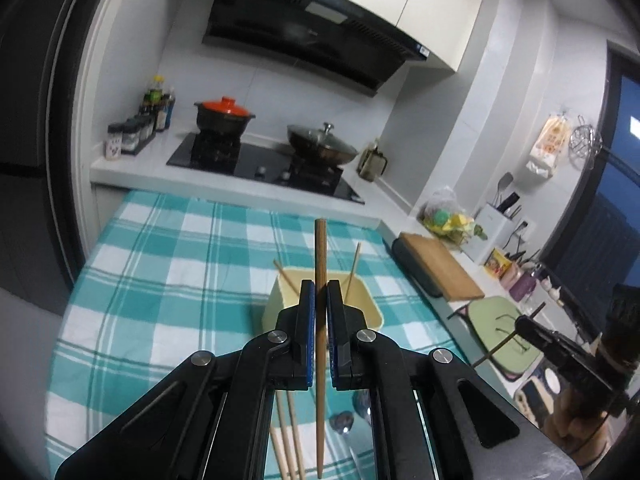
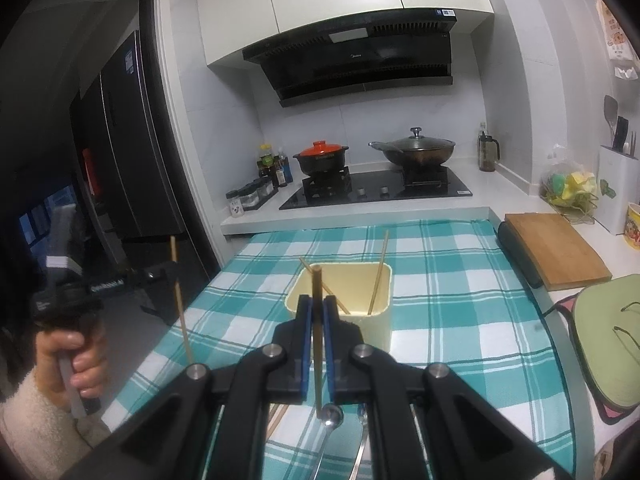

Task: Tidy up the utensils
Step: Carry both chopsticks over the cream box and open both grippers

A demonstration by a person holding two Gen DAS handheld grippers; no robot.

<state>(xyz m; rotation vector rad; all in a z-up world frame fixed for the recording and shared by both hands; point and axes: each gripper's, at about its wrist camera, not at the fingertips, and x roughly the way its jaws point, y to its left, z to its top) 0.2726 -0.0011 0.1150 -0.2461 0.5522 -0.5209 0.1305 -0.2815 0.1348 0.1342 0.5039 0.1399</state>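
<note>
Teal-and-white checked cloth (image 2: pixel 440 280) covers the desk, with a black hob and two lidded pots at the far side. On the left, a hand (image 2: pixel 76 356) holds the left gripper (image 1: pixel 321 286), its fingers (image 1: pixel 306 300) clenched on a brown chopstick (image 1: pixel 320 252) that stands nearly upright through them. Loose chopsticks (image 1: pixel 286 432) lie on the cloth near its base. At centre stands a cream holder (image 2: pixel 380 320) with two pale chopsticks (image 2: pixel 378 276) leaning inside. Just near it, the right gripper (image 2: pixel 316 302) has its fingers (image 2: pixel 306 320) clamped on another upright chopstick (image 2: pixel 317 280), with a metal spoon (image 2: pixel 332 418) lying below. A wooden cutting board (image 2: pixel 556 248) rests at right.
</note>
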